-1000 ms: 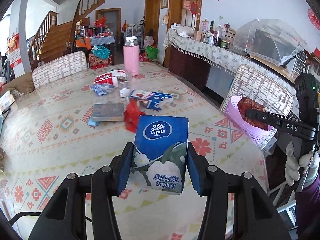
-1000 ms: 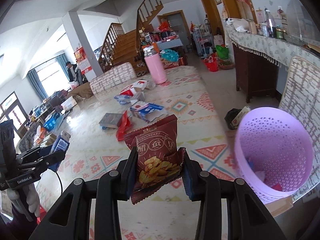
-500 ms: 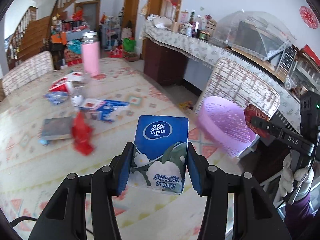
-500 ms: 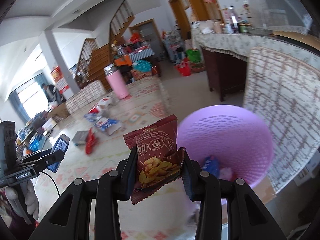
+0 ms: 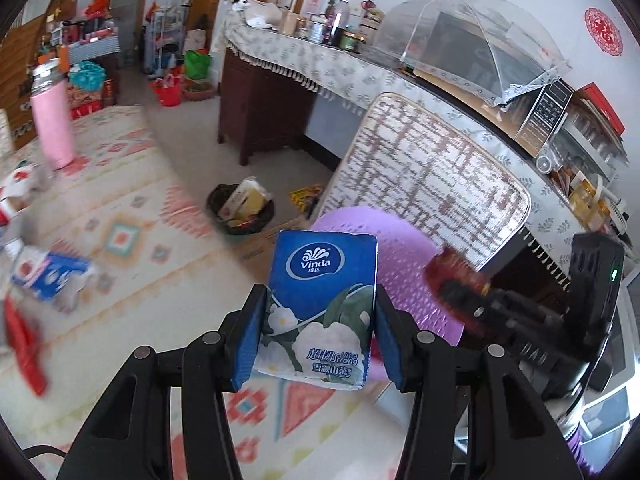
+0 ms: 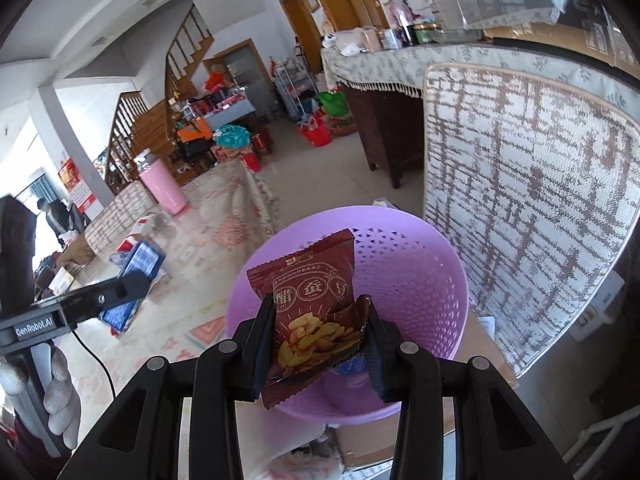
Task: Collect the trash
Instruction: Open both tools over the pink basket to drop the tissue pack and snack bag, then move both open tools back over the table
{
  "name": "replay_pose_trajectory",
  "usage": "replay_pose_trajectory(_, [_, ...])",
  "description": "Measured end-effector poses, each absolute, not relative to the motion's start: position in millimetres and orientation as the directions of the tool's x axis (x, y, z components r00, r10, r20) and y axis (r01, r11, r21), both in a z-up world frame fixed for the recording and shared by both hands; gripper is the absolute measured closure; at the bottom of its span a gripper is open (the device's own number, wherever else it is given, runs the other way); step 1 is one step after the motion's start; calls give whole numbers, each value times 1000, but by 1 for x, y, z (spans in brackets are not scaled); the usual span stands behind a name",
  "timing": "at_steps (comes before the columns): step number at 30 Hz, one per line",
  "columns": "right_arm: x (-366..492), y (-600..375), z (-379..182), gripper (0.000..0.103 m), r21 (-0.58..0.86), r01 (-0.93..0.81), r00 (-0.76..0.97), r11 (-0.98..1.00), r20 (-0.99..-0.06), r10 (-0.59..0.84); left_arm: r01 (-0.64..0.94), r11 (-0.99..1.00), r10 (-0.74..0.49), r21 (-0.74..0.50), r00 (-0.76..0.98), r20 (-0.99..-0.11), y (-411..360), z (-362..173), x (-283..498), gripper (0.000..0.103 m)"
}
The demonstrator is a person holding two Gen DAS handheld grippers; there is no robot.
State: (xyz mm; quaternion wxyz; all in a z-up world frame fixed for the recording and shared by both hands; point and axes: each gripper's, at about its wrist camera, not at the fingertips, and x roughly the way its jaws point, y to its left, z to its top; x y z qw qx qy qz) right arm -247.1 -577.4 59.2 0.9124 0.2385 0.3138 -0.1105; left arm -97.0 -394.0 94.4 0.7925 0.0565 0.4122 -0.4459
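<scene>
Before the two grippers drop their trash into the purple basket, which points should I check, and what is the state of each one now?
1. Right gripper holds the snack bag firmly: ok.
2. Left gripper holds the tissue pack firmly: ok.
3. Snack bag is in front of the purple basket opening in the right wrist view: ok.
4. Tissue pack is over the basket opening: cannot tell; in the left wrist view the pack hides most of the basket.
5. Basket has room: ok, only a few items at the bottom.
6. The two grippers are clear of each other: ok, apart in both views.
</scene>
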Motion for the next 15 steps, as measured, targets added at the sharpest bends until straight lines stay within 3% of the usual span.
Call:
replay_pose_trajectory(2, [-241,-583,55,60,365,359,772,859,-633,-53,754,588,-672,-293,254,-696,-406,94,-92,52])
replay_pose_trajectory(5, [-232,-589,49,58,352,373,763,858,-643,-68,757,579,-685,-305,249,-684,-418,95,-86,42])
replay_pose_trajectory(7, [-228,-592,46,52,336,390,756,857,-648,-90,747,582,-698,-320,258,-668,-414,98,-85,28])
replay_pose_trajectory(8, [-227,-592,45,48,334,388,757,859,-648,-90,746,583,-702,-322,262,-663,-412,99,-85,26])
replay_pose_trajectory(10, [-228,-591,45,35,339,387,762,857,-642,-90,747,590,-697,-307,279,-661,-404,101,-88,24])
replay_pose_trajectory(15, [-231,-588,46,35,340,381,767,860,-635,-89,735,623,-673,-266,332,-661,-376,109,-95,24])
